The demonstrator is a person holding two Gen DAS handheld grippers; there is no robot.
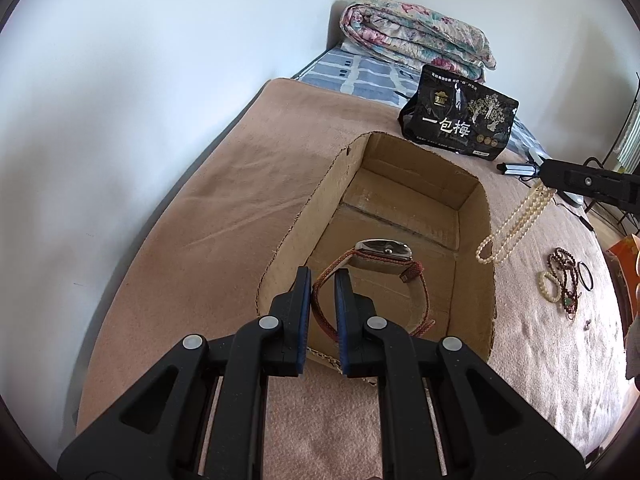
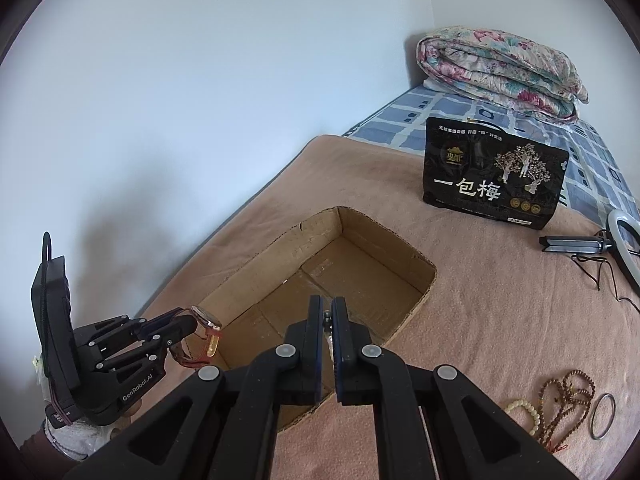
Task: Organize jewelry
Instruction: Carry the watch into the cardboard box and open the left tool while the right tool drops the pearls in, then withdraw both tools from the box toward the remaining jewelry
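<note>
The left gripper (image 1: 323,280) held a silver watch w/ a woven red-brown strap (image 1: 382,251) by the strap, pads pinched tight, over the open brown cardboard box (image 1: 476,280). Looked like the drop-in step; next it'd need to open up & let go. The right gripper (image 2: 326,312) reached in level near the box, pinching a cream pearl necklace (image 1: 516,220) that hung down. More beads (image 2: 560,404) lay on the pink blanket (image 2: 480,280).
</note>
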